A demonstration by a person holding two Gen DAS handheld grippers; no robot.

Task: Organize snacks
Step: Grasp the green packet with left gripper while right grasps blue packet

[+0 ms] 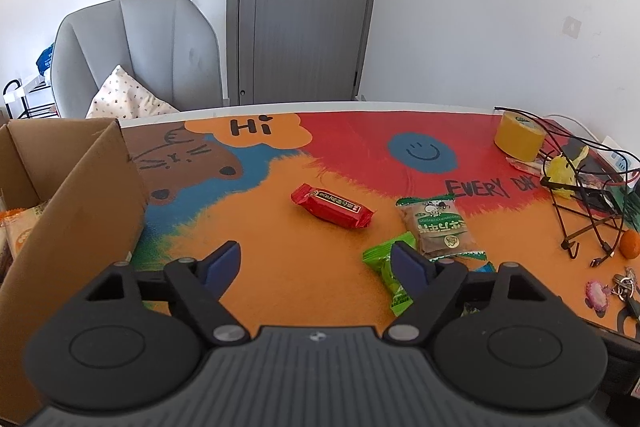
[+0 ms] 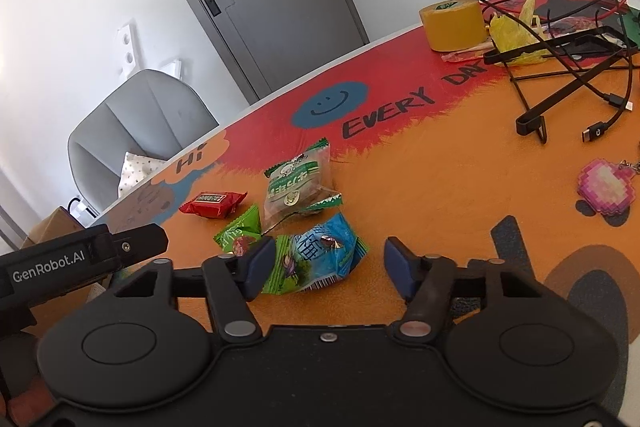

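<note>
A red snack packet (image 1: 333, 207) lies on the colourful mat ahead of my left gripper (image 1: 316, 259), which is open and empty. A brown cake in a green-edged wrapper (image 1: 440, 227) and a bright green packet (image 1: 386, 269) lie to its right, by my right fingertip. A cardboard box (image 1: 80, 195) holding snacks stands at the left. In the right wrist view my right gripper (image 2: 330, 259) is open and empty just behind a blue-green packet (image 2: 320, 255); the green packet (image 2: 240, 231), brown cake (image 2: 298, 183) and red packet (image 2: 212, 205) lie beyond.
A yellow tape roll (image 1: 519, 137), black cables and a wire stand (image 1: 580, 211), an orange (image 1: 631, 245) and a pink keychain (image 2: 606, 189) crowd the right side. A grey chair (image 1: 136, 55) and a door stand behind the table. The left gripper's body (image 2: 80, 259) shows at the left.
</note>
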